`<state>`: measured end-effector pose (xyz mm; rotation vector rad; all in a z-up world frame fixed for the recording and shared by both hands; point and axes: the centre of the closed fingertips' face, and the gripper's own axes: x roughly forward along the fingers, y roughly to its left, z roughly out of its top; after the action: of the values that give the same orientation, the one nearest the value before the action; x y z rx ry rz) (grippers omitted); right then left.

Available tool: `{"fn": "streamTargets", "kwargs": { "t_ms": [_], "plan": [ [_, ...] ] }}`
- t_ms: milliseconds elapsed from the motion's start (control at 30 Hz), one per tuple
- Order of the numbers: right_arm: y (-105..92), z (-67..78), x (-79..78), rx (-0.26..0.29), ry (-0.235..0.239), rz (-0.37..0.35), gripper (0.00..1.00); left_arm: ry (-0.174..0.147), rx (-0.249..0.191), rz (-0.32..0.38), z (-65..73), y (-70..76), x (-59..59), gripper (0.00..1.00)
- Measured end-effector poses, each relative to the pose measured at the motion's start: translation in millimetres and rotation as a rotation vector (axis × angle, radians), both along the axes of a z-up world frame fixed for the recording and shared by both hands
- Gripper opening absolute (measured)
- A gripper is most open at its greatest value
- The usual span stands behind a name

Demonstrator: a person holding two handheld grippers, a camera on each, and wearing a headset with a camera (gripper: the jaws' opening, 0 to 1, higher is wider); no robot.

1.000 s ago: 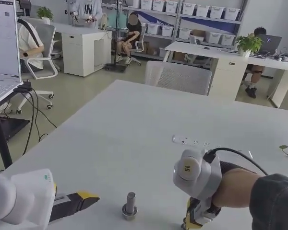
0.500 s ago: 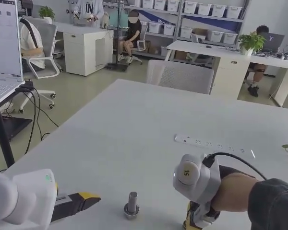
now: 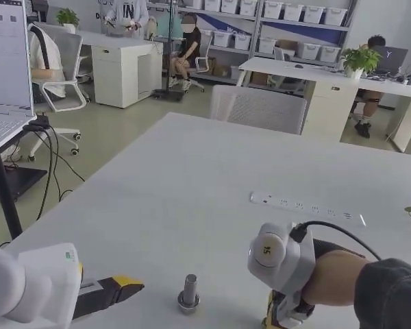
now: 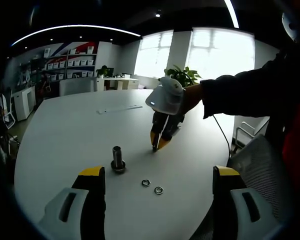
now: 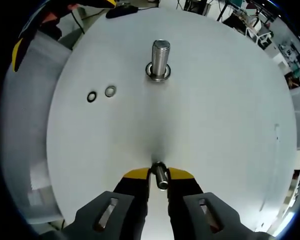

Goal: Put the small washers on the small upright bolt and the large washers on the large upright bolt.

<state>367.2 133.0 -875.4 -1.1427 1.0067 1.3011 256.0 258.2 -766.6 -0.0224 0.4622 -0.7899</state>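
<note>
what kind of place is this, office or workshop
Most likely an open-plan office or lab: white desks, seated people, shelves of white storage bins, and a laptop at left.

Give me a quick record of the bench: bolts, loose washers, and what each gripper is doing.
large bolt: upright on the table, metal ring around its base
small bolt: clamped between the right gripper's jaws, at the table surface
small washers: two, flat on the table, side by side, off both bolts
left gripper: open, holding nothing

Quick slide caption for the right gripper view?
Right gripper shut on the small bolt, large bolt upright ahead, two small washers loose on the table.
</note>
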Motion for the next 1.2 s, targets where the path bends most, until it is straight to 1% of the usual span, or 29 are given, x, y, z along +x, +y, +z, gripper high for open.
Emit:
{"fn": "streamTargets", "kwargs": {
  "t_ms": [300,600,767,867,967,1200],
  "plan": [
    [-0.8,1.5,0.3,0.003,-0.004,-0.013,0.19,0.000,0.001,-0.002,-0.6,-0.1,-0.2,0.89],
    [-2.2,6.3,0.7,0.026,0.000,-0.038,0.25,-0.003,0.001,-0.004,-0.3,-0.3,0.0,0.89],
    [-5.2,7.5,0.9,0.033,-0.005,-0.047,0.26,-0.005,0.001,-0.003,0.1,-0.2,0.0,0.89],
    [-6.9,8.9,0.1,0.042,-0.002,-0.062,0.31,-0.005,0.000,-0.005,0.5,-0.8,-0.2,0.89],
    [-8.2,9.9,0.0,0.054,-0.004,-0.073,0.33,-0.005,0.000,-0.006,0.4,-1.0,-0.2,0.89],
    [-18.7,13.8,-1.3,0.064,-0.012,-0.097,0.32,-0.009,0.002,-0.010,1.5,-2.6,-0.1,0.89]
  ]
}}
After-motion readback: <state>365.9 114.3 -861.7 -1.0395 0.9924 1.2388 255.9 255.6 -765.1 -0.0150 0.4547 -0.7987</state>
